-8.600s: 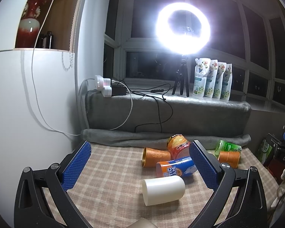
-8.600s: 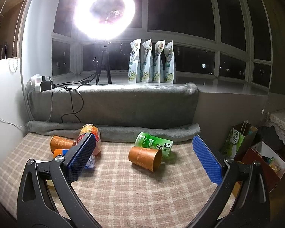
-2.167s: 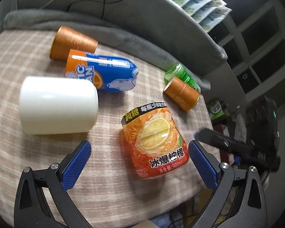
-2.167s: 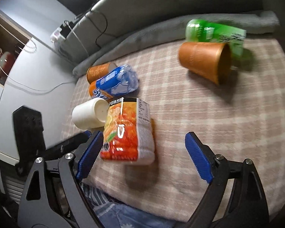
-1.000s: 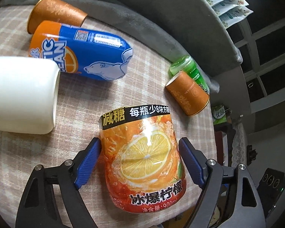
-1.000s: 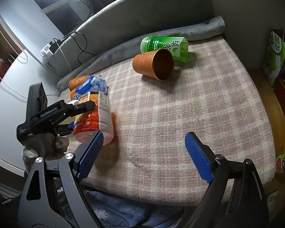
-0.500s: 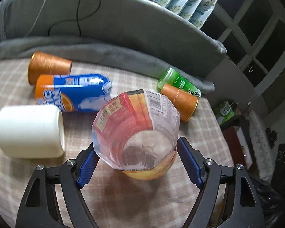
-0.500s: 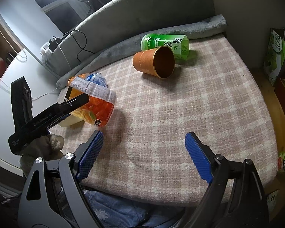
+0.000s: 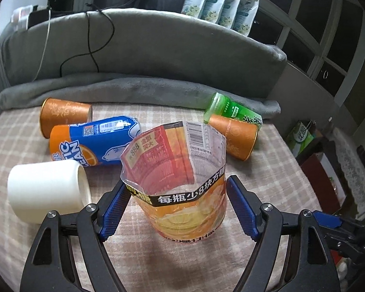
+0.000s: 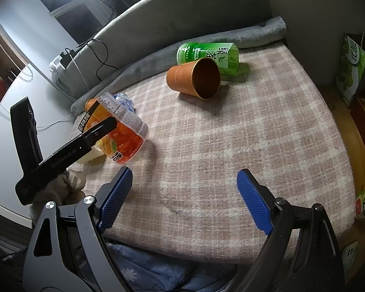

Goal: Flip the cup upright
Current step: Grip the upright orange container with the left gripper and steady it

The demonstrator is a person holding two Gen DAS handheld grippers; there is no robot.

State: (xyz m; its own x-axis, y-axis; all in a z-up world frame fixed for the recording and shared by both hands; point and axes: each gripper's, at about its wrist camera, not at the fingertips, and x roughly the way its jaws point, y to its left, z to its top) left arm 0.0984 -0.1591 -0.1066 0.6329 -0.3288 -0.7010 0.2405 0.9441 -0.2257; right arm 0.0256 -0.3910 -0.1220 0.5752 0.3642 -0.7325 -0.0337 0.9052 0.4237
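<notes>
The orange lemon-label cup [image 9: 182, 189], a cut-off clear bottle, stands mouth up between the blue pads of my left gripper [image 9: 177, 209]. The pads press its sides and its base is at the checked cloth. In the right wrist view the same cup [image 10: 120, 133] leans a little in the left gripper's black finger [image 10: 95, 131]. My right gripper [image 10: 185, 199] is open and empty over the cloth's front part, well right of the cup.
A white cup [image 9: 46, 192], a blue-orange cup [image 9: 92, 143], two brown paper cups [image 9: 63, 116] [image 10: 194, 80] and a green cup [image 10: 209, 54] lie on their sides. A grey rolled blanket [image 9: 133, 85] bounds the back. The cloth's front edge [image 10: 182, 245] drops off.
The left gripper has turned the orange cup from lying on its side to mouth up, and brought its base down to the cloth. The right gripper has stayed put.
</notes>
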